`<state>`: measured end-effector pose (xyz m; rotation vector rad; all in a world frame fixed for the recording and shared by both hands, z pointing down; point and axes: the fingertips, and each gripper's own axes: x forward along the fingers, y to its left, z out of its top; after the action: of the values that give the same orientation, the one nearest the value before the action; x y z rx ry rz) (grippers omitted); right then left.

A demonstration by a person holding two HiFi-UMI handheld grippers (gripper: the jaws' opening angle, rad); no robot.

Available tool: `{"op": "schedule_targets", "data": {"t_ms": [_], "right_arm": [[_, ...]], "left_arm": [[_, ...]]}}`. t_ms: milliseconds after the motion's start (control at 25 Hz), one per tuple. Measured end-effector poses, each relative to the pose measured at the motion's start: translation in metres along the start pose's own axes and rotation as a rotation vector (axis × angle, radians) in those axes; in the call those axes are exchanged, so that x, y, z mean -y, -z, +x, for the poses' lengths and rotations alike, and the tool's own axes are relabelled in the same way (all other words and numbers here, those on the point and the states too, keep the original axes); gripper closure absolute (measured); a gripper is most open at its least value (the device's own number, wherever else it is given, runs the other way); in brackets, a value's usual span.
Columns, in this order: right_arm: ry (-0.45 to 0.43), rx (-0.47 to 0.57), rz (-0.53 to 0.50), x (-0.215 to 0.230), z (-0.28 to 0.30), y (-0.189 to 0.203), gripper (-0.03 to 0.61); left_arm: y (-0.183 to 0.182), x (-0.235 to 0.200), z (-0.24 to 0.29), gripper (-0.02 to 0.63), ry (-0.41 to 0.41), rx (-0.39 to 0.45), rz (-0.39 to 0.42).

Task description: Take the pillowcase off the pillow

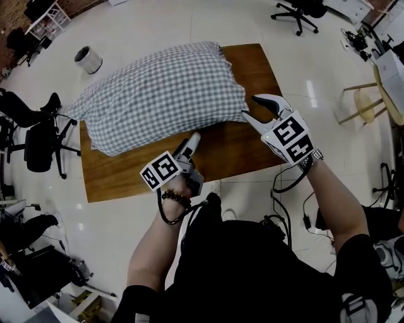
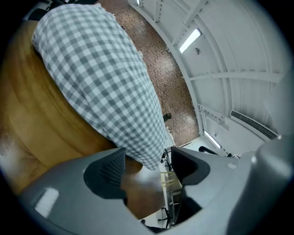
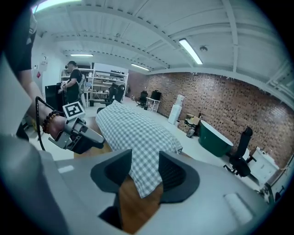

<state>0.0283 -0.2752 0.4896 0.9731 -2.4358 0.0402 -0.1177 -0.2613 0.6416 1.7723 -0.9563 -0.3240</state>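
Observation:
A pillow in a grey-and-white checked pillowcase (image 1: 161, 94) lies across the wooden table (image 1: 246, 72). My left gripper (image 1: 191, 140) points at the pillow's near long edge. In the left gripper view its jaws (image 2: 147, 158) stand wide apart, with the end of the pillow (image 2: 101, 78) just beyond them and nothing pressed. My right gripper (image 1: 249, 105) is at the pillow's near right corner, open. In the right gripper view (image 3: 144, 160) the pillowcase corner (image 3: 144, 176) shows in the gap, and the pads do not squeeze it. The left gripper (image 3: 80, 133) also shows there.
The table's near edge (image 1: 145, 189) is right in front of me. Office chairs (image 1: 38, 145) stand to the left and another (image 1: 300, 11) at the far right. Also around are a white bin (image 1: 88, 59), a wooden chair (image 1: 366, 101) and floor cables (image 1: 284, 217). A person (image 3: 73, 78) stands far off.

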Motion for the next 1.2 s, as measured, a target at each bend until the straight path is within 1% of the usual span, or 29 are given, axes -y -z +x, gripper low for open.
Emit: {"op": "schedule_targets", "data": {"t_ms": [160,240,360,480,640,800,840,880,920,1040,1080,1200], "right_arm": [[0.016,-0.066,0.006,0.036,0.03,0.011,0.396],[0.025,-0.113,-0.007,0.054,0.047,0.022,0.396],[0.023,-0.194,-0.024,0.077,0.074,0.047,0.396],[-0.001,-0.257,-0.042,0.098,0.1,0.071,0.396],[-0.071,-0.276,-0.06,0.121,0.133,0.093,0.394],[-0.138,-0.338,-0.175,0.133,0.159,0.135,0.394],[-0.165,-0.345,-0.186,0.131,0.163,0.143,0.394],[-0.197,-0.345,-0.183,0.127,0.168,0.148,0.386],[-0.229,-0.337,-0.17,0.123,0.173,0.148,0.352],[-0.313,-0.275,-0.111,0.112,0.19,0.131,0.277],[-0.339,-0.255,-0.091,0.108,0.194,0.125,0.264],[-0.431,-0.22,-0.014,0.092,0.2,0.116,0.261]], "left_arm": [[-0.017,-0.033,0.011,0.295,-0.042,-0.01,-0.043],[-0.021,-0.042,0.02,0.293,-0.047,-0.028,-0.061],[-0.019,-0.04,0.041,0.285,-0.022,-0.069,-0.079],[-0.02,-0.022,0.067,0.279,0.028,-0.104,-0.093],[-0.029,-0.002,0.098,0.272,0.08,-0.136,-0.115],[-0.025,-0.009,0.119,0.262,0.098,-0.133,-0.162],[-0.023,-0.009,0.122,0.261,0.103,-0.14,-0.167],[-0.021,-0.008,0.125,0.259,0.106,-0.152,-0.17],[-0.02,-0.008,0.128,0.256,0.107,-0.161,-0.172],[-0.025,-0.012,0.138,0.255,0.102,-0.171,-0.175],[-0.026,-0.012,0.141,0.255,0.1,-0.174,-0.173],[-0.027,-0.011,0.149,0.259,0.1,-0.179,-0.157]]}}
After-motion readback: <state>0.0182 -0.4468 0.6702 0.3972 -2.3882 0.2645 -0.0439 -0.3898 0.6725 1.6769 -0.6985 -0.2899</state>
